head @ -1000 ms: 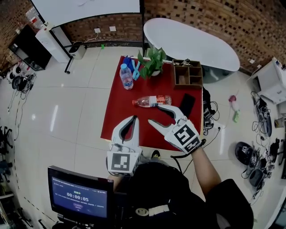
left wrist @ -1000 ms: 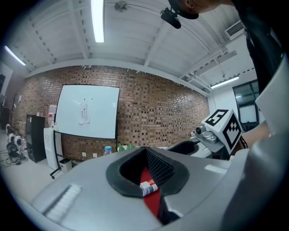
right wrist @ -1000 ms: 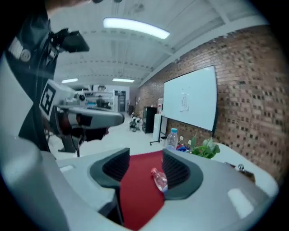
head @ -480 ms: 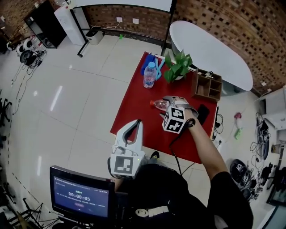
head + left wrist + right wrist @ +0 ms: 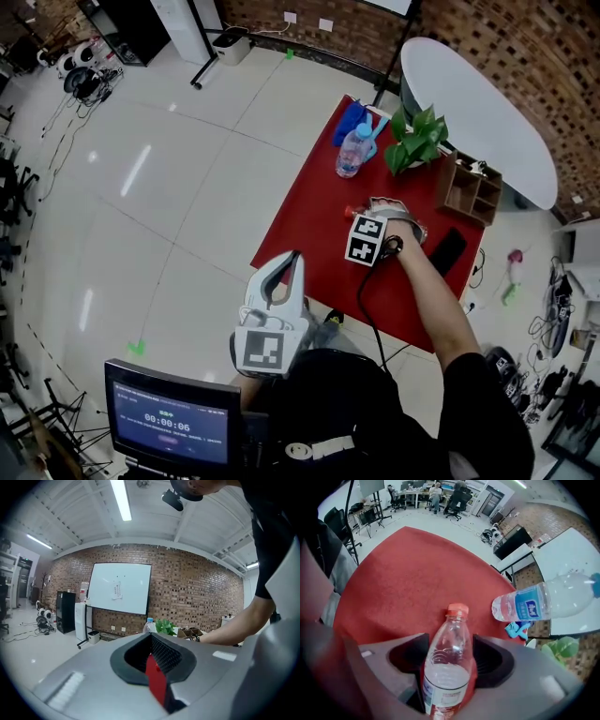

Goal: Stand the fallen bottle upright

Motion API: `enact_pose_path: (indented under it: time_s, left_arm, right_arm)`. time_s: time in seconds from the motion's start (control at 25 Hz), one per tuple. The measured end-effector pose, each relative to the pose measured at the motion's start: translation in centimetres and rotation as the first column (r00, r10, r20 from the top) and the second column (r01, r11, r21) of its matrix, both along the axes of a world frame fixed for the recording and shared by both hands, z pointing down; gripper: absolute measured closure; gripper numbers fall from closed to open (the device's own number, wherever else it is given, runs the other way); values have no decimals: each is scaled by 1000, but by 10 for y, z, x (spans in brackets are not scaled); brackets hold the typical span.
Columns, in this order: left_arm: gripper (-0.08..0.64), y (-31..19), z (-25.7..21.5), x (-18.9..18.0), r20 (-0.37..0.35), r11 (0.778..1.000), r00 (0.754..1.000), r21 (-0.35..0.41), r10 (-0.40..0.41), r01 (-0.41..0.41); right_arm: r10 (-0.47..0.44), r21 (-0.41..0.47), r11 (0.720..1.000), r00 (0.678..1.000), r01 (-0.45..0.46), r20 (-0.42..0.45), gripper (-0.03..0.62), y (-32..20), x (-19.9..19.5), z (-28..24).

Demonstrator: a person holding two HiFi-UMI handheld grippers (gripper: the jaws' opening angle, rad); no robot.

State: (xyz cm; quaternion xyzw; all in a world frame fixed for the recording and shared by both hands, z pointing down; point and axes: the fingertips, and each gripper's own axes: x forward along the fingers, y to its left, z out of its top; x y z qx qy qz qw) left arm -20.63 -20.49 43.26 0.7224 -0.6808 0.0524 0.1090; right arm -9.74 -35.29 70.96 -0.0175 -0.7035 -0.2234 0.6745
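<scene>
The right gripper [image 5: 450,641] points steeply down at the desk [image 5: 403,578]. Its jaws stand spread wide, one on each side of the fallen bottle [image 5: 447,667]. Whether the pads press on the bottle's sides cannot be made out. The bottle lies on the red cloth with its red cap [image 5: 458,609] pointing away from the gripper. It is clear, partly filled with clear liquid, and its lower end is cut off at the bottom edge of the right gripper view. In the head view the right gripper [image 5: 386,210] covers nearly all of it, right of the frame's centre.

The left gripper [image 5: 151,641] has its jaws together with nothing between them; only a sliver of red shows through the slit. In the head view it [image 5: 293,258] hovers off the desk's near edge, below the frame's centre.

A second bottle [image 5: 351,155], with a blue cap and label, stands upright near the desk's far end and holds clear liquid. A blue object [image 5: 354,120] lies just behind it and a potted plant [image 5: 417,141] stands to its right. Further right sits a wooden organizer [image 5: 469,187]; what is in its compartments is too small to tell. A flat black object [image 5: 448,251] lies below it in the frame.
</scene>
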Motion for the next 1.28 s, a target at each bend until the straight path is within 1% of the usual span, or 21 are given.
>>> enact_pose_path:
  time_s: [0.08,0.16,0.24,0.32,0.4,0.56,0.64,0.72,0.8,0.88,0.92,1.04,1.12,1.16,1.2,1.28]
  left_arm:
    - [552,1,-2,-2,-2,1000,1000,4,4,-4]
    - [552,2,-10,-4,-5,1000,1000,14,16,-16]
    - [552,0,-16,-4,-3,999,1000,26,31,-31]
    - [552,-3,-21,2,1,998,999,38,50,-50]
    - [552,-6,-26,12,6,996,997,52,77,-77]
    - [552,-10,-36,40,15,988,991,79,134,-135]
    - [552,-10,-40,52,24,983,987,87,159,-161]
    - [552,-11,-41,63,35,978,982,89,185,-188]
    - [552,-11,-43,72,44,974,978,91,206,-209]
    - [552,-12,-45,78,52,970,974,91,220,-224]
    - [552,-13,-46,80,57,969,973,93,225,-230]
    - [552,-15,-49,85,67,966,970,95,234,-240]
    - [552,-14,-50,87,64,967,971,95,231,-237]
    - [552,-13,-50,88,65,967,971,95,230,-235]
    - [552,-12,-50,89,68,967,971,96,228,-234]
    - [552,-8,-49,90,72,968,972,94,224,-231]
  right_arm:
    - [19,-10,1000,1000,-18,10,299,0,0,-6]
    - [54,-18,998,997,-53,57,301,2,-2,-24]
    - [101,-28,995,987,-98,128,301,3,-3,-48]
    - [165,-51,986,961,-157,222,301,3,-2,-75]
    - [237,-78,971,919,-224,315,301,2,5,-105]
    - [351,-121,935,816,-334,459,301,-1,34,-152]
    - [400,-151,913,761,-379,511,301,-1,51,-164]
    - [448,-192,888,696,-417,561,301,-1,63,-171]
    - [489,-237,864,629,-444,604,301,0,70,-176]
    - [517,-274,846,576,-457,633,301,-2,72,-180]
    - [526,-287,840,559,-461,642,301,-4,72,-181]
    - [558,-321,818,525,-476,643,301,-6,74,-173]
    - [581,-346,800,489,-490,651,301,-9,77,-169]
    - [585,-352,796,473,-493,659,301,-9,79,-169]
    - [582,-353,796,463,-492,668,301,-9,81,-169]
    - [571,-347,802,458,-486,681,301,-5,84,-170]
